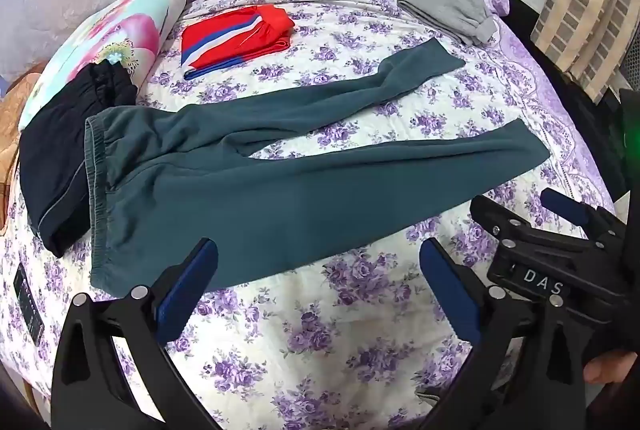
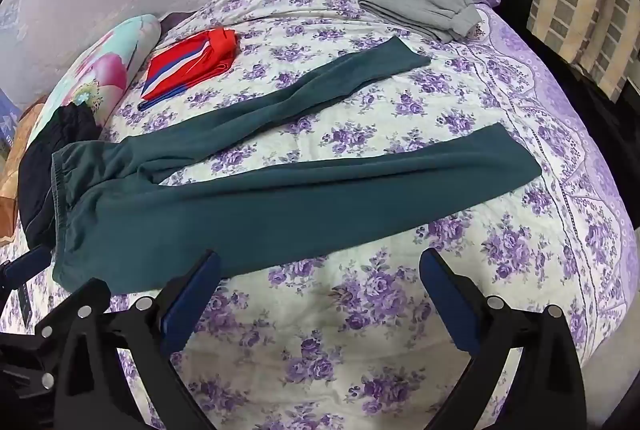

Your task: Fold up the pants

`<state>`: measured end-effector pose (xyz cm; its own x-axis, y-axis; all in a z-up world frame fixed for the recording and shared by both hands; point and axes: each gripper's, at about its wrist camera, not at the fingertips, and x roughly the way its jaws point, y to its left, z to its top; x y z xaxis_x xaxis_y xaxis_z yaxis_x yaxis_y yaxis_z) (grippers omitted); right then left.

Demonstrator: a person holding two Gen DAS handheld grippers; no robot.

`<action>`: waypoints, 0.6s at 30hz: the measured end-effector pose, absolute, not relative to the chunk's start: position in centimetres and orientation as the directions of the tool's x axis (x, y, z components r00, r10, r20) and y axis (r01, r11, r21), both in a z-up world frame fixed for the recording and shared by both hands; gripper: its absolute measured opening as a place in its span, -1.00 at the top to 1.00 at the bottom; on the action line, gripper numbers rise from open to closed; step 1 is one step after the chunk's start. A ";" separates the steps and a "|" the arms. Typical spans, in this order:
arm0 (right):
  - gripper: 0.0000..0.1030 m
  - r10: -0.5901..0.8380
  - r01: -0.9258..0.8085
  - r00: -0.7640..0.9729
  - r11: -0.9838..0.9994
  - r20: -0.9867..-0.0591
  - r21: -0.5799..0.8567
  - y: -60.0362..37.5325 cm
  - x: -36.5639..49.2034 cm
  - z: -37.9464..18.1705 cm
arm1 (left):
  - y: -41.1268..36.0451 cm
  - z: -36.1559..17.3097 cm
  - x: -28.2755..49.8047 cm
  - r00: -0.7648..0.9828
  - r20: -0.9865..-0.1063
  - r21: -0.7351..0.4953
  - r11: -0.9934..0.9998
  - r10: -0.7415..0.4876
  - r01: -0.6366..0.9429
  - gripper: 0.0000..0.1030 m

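Dark teal pants (image 1: pixel 240 198) lie spread flat on the floral bed cover, waistband at the left, both legs splayed out to the right. They also show in the right wrist view (image 2: pixel 248 206). My left gripper (image 1: pixel 316 262) is open and empty, just above the near edge of the near leg. My right gripper (image 2: pixel 320 270) is open and empty, hovering at the same near edge. In the left wrist view the right gripper (image 1: pixel 520 210) shows at the right, beside the near leg's cuff.
Folded red, white and blue shorts (image 1: pixel 236 38), folded grey pants (image 1: pixel 452 6) and a dark navy garment (image 1: pixel 60 158) lie on the bed cover (image 1: pixel 320 350). A floral pillow (image 1: pixel 112 38) lies at the left. The bed's right edge drops off near a striped curtain (image 1: pixel 588 10).
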<state>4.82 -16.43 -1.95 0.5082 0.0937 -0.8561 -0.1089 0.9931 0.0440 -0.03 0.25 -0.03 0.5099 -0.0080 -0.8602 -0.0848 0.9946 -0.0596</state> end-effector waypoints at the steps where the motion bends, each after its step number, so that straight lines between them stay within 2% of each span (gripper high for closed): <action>1: -0.93 0.092 -0.109 0.508 0.993 -0.856 0.042 -16.4 4.8 -2.0 | -0.1 0.0 0.0 0.510 -0.860 -0.011 0.997 0.031 -0.079 -0.91; 18: -0.93 0.086 -0.103 0.507 0.994 -0.857 0.039 -16.1 4.6 -2.2 | 0.6 -0.7 -0.2 0.500 -0.866 -0.028 0.995 0.024 -0.096 -0.91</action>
<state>4.64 -16.08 -2.21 0.5073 0.0861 -0.8574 -0.1034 0.9939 0.0386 -0.18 0.57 -0.65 0.5001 0.0242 -0.8656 -0.0959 0.9950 -0.0276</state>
